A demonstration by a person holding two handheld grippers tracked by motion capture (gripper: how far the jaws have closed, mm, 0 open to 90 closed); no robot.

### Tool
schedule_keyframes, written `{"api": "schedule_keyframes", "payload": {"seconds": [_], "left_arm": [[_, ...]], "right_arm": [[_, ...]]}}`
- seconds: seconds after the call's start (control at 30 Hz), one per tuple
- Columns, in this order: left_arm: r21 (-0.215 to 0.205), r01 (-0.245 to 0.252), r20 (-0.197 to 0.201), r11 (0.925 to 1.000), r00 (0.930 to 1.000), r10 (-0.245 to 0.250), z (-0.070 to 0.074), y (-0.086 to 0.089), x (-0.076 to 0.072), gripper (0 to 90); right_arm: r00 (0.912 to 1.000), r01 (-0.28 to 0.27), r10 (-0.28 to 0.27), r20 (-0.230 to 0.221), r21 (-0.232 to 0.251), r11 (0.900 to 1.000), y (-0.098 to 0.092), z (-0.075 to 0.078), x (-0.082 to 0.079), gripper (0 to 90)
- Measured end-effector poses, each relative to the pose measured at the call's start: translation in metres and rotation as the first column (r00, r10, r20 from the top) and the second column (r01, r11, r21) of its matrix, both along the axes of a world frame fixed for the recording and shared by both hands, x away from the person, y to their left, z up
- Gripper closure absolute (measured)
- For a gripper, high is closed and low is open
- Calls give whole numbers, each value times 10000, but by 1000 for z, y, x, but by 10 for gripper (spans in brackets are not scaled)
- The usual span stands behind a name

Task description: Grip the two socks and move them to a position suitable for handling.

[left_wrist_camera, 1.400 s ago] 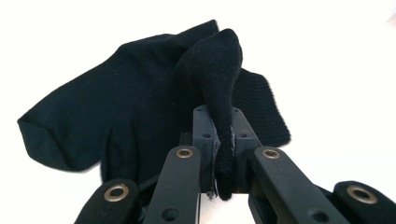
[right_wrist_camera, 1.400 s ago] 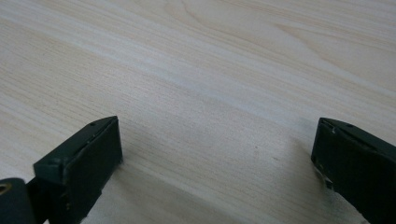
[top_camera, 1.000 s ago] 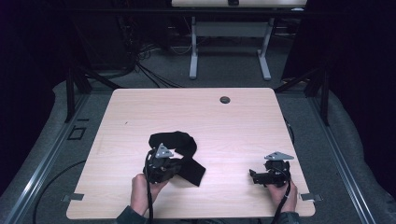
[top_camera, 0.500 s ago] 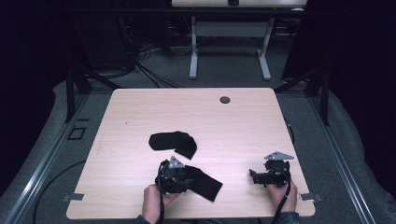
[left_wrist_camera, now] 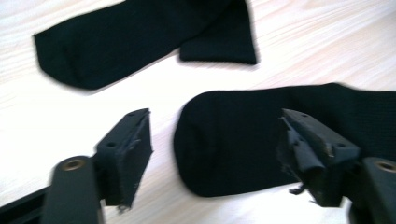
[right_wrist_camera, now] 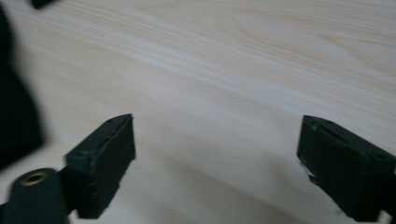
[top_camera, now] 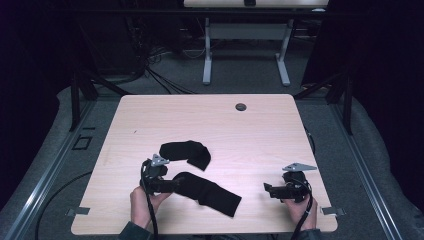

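Observation:
Two black socks lie on the wooden table (top_camera: 150, 120). One is folded over, the far sock (top_camera: 185, 151) (left_wrist_camera: 140, 37). The near sock (top_camera: 207, 192) (left_wrist_camera: 243, 140) lies flat toward the front edge. My left gripper (top_camera: 172, 185) (left_wrist_camera: 215, 116) is at the near sock's rounded end. Its jaws have just been opening and stand apart, with that end between them and no pad pressing on it. At the front right, my right gripper (top_camera: 267, 189) (right_wrist_camera: 217, 122) is open over bare wood. Its jaws have just been closing a little, and nothing is between them.
A dark round grommet hole (top_camera: 241, 106) sits near the table's back edge. Behind the table stands another table's white leg frame (top_camera: 245, 50), with cables on the floor. A dark sock edge (right_wrist_camera: 14, 116) shows at the left of the right gripper view.
The left gripper dragged one sock off the pile toward the front, let it go and slid back left to its end. The right hand stayed in place.

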State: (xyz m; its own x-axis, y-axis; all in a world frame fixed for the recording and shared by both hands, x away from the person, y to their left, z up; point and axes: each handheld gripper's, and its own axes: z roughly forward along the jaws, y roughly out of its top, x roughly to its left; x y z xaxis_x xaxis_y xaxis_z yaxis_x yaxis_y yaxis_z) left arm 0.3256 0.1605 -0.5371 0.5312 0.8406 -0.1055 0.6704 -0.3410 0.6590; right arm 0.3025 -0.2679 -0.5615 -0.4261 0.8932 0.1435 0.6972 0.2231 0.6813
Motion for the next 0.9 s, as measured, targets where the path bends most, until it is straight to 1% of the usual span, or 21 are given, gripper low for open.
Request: {"api": "schedule_keyframes", "payload": {"seconds": [0.03,0.07,0.1,0.13,0.17,0.2,0.27,0.3,0.33,0.4,0.43,0.47,0.6,0.63,0.67,0.7,0.73,0.8,0.83,0.87,0.9], "left_arm": [[52,-86,-40,9999,10000,86,-2,0,1,349],[165,-133,-137,9998,9998,136,-6,1,3,363],[165,-133,-137,9998,9998,136,-6,1,3,365],[206,-154,-161,9997,9997,158,-8,0,4,365],[268,-126,-175,9996,9998,130,-11,0,5,373],[441,-134,-230,9989,9996,145,-15,-1,6,388],[606,-32,-350,9982,9994,53,-19,-1,9,431],[606,-32,-350,9982,9994,53,-19,-1,9,441],[625,-164,-401,9979,9990,189,-23,1,13,483],[596,-105,-520,9982,9986,136,-24,4,15,501],[530,-186,-547,9984,9983,215,-25,6,16,509],[485,-94,-595,9988,9982,122,-26,7,17,528],[635,38,-519,9980,9987,-5,-27,2,14,531],[746,90,-493,9972,9988,-53,-27,1,14,532],[756,72,-467,9971,9989,-37,-28,0,13,539],[844,145,-527,9963,9986,-101,-28,1,13,551],[935,88,-490,9956,9988,-42,-29,0,12,576],[966,59,-444,9953,9990,-16,-30,0,11,603],[1031,130,-316,9946,9995,-98,-30,-1,9,637],[1075,170,-248,9941,9996,-144,-30,-3,8,663],[1105,287,-248,9935,9994,-261,-30,-4,6,703]], "right_arm": [[9985,-498,505,-212,331,9982,16,11,-9,179],[9959,-844,852,-300,266,9961,26,15,-14,215],[9917,-1215,1216,-420,34,9926,37,18,-19,254],[9917,-1215,1216,-420,34,9926,37,18,-19,254],[9878,-1486,1476,-487,-163,9888,48,19,-24,282],[9751,-2132,2095,-728,-470,9759,71,16,-35,392],[9662,-2488,2437,-840,-566,9669,85,11,-41,451],[9662,-2488,2437,-840,-566,9669,85,11,-41,451],[9602,-2716,2660,-853,-627,9604,96,7,-46,468],[9584,-2790,2738,-812,-624,9582,99,7,-46,466],[9604,-2735,2695,-713,-535,9604,103,6,-47,463],[9600,-2779,2747,-545,-633,9585,109,7,-47,459],[9601,-2783,2746,-522,-873,9565,115,5,-46,452],[9571,-2887,2838,-581,-1117,9509,117,5,-46,447],[9599,-2795,2749,-546,-1121,9536,118,5,-46,440],[9625,-2712,2679,-428,-1312,9535,119,5,-46,449],[9622,-2724,2710,-286,-1297,9534,120,4,-44,463],[9612,-2760,2734,-377,-1383,9512,121,4,-43,473],[9582,-2861,2810,-540,-1571,9452,124,1,-42,529],[9588,-2842,2792,-533,-1612,9451,125,-1,-41,544],[9569,-2903,2854,-533,-1733,9411,126,-2,-42,568]]}}
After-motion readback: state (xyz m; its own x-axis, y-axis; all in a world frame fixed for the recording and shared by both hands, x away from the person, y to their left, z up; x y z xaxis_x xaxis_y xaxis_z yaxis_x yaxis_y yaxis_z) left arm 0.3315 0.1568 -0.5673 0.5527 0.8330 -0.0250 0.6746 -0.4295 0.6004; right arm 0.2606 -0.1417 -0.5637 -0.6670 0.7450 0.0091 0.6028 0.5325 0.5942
